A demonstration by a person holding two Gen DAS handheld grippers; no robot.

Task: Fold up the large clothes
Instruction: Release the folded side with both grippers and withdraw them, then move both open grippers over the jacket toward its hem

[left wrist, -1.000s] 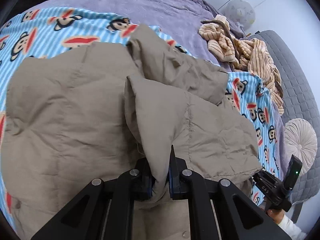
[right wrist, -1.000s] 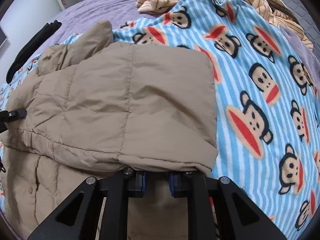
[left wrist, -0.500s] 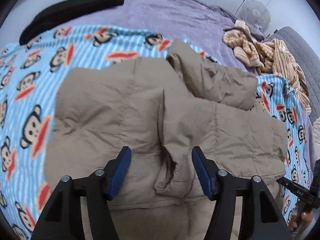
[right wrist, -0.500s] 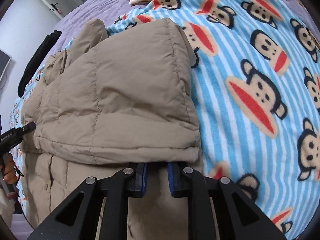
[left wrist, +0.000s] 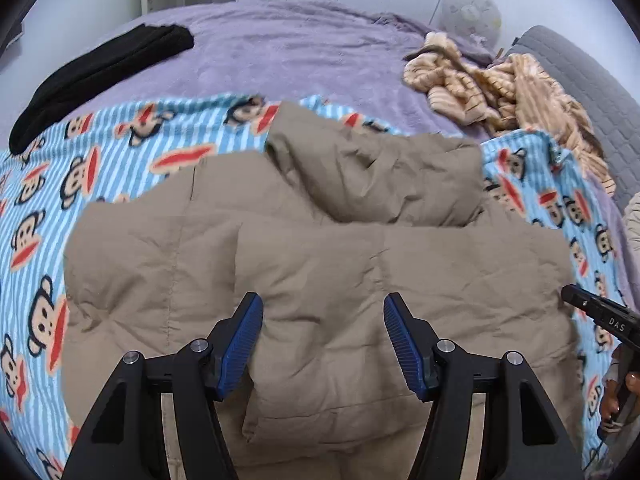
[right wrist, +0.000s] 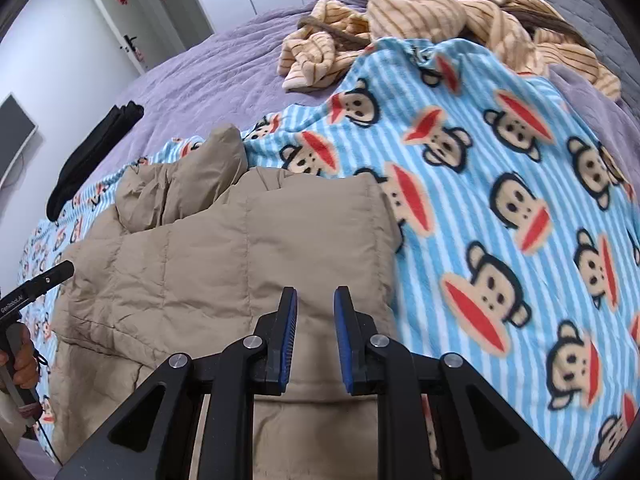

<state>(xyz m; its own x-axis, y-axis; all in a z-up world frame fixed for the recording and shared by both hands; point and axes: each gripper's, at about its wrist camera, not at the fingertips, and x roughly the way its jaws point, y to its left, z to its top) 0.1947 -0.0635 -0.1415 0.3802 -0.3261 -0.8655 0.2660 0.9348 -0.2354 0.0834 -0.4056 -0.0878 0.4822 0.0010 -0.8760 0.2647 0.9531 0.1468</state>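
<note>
- Jacket point(left wrist: 320, 264): tan, quilted, folded on monkey-print blanket point(right wrist: 500, 208) on bed.
- Left tool point(left wrist: 323, 340): fingers wide apart above jacket, gripping nothing.
- Right tool point(right wrist: 316, 332): fingers opening, slightly apart, nothing clamped.

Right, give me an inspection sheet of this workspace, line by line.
Surface: bed with purple cover, monkey-print blanket spread on it.
Job's things: tan puffer jacket lying partly folded on the blanket.
Clutter: striped beige garment heaped near the headboard; black garment at the far edge.
Grippers: left gripper jaws wide open over the jacket, nothing pinched; right gripper jaws opening, narrow gap, jacket below, not gripped.
Cables: thin cord by the person's hand.
Surroundings: white doors, grey quilted headboard.
</note>
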